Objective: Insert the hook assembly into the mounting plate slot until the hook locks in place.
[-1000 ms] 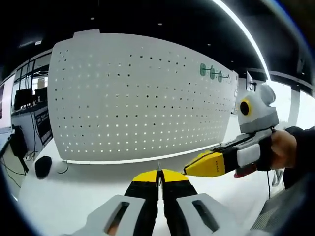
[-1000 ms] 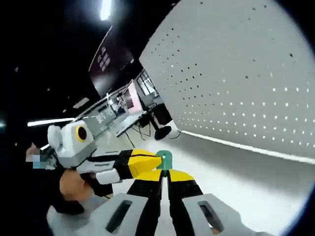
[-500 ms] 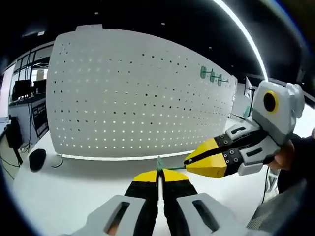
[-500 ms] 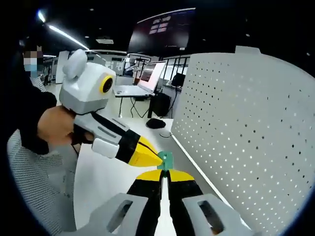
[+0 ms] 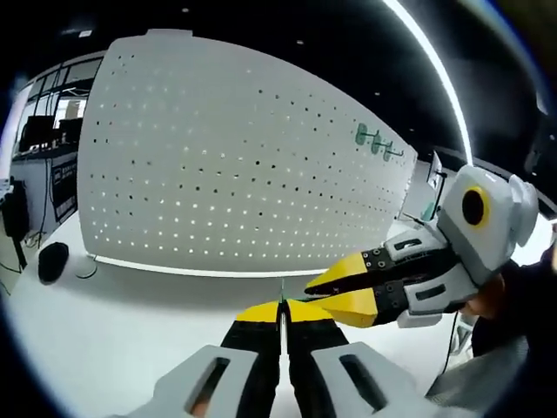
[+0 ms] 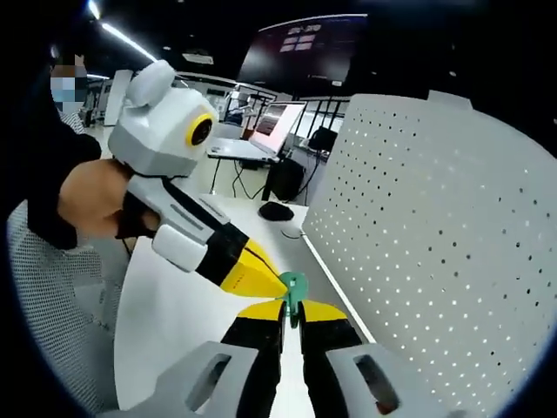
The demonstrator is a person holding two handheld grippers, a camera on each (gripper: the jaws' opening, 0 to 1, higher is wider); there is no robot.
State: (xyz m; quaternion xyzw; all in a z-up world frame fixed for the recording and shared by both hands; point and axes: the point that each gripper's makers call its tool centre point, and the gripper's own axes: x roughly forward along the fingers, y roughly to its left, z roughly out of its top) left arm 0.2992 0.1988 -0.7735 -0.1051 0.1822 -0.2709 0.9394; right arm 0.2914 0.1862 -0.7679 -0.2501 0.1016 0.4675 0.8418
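In the left gripper view, the left hand-held gripper rises from the bottom with its yellow-tipped jaws pressed together on a thin stem that pokes up just above the tips; that stem is too slight here to identify by itself. The right hand-held gripper comes in from the right, a hand behind it, its yellow jaws slightly parted and their tips close beside the left one's tips; whether anything sits between them cannot be told from this side. Behind both stands the white perforated mounting plate, upright on the white worktop, and near its upper right corner three green hooks already hang in a row. A dark mouse-like object lies on the worktop at the far left. The right gripper view shows what the other hides: the green hook assembly sits at the tips of the right hand-held gripper, whose jaws are closed on it, while the left hand-held gripper reaches in from the left, held by a hand, its yellow tip touching the same green piece. The hook assembly is in the air, apart from the mounting plate, which fills the right side. A laptop stands open on a desk far behind.
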